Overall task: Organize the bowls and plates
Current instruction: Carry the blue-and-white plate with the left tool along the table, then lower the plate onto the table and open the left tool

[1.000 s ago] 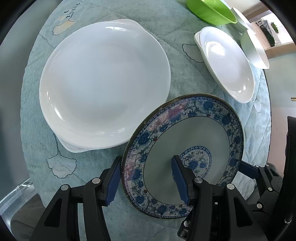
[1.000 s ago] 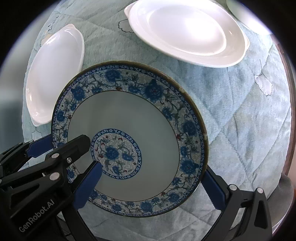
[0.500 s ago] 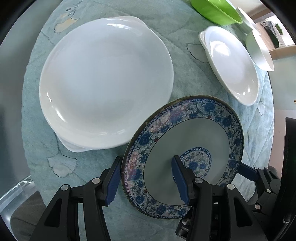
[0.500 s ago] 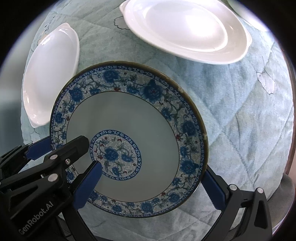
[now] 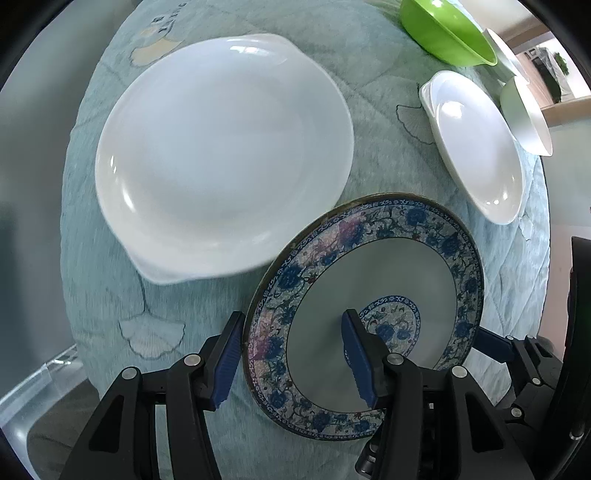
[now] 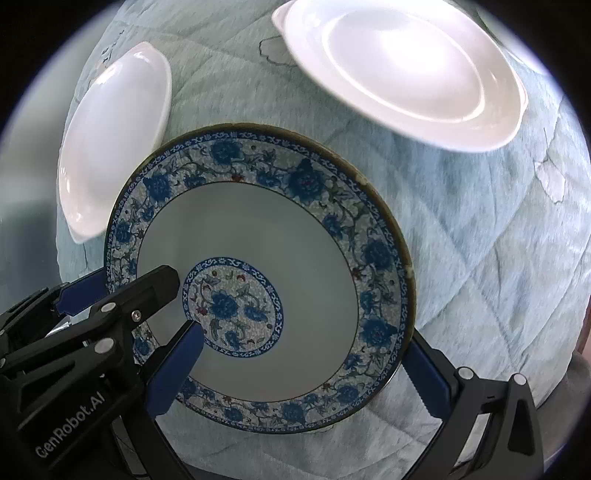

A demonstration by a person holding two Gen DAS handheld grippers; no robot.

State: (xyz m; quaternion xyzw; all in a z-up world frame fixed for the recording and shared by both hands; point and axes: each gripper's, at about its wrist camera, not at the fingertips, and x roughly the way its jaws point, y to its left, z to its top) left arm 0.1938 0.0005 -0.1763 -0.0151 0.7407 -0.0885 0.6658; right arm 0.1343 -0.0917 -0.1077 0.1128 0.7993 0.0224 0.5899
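Note:
A blue floral plate hangs tilted above the quilted table, held from both sides. My left gripper is shut on its near rim, one blue pad on the face and one behind. My right gripper grips the opposite rim the same way. A large white plate lies on the cloth just beyond the blue plate. A smaller white oval dish lies on the other side.
A green bowl and two white bowls stand at the far right edge of the teal quilted tablecloth. The table edge drops off at the left and near sides.
Both grippers have lifted the blue plate and carried it toward the large white plate; its far rim now overlaps that plate's edge in the left wrist view.

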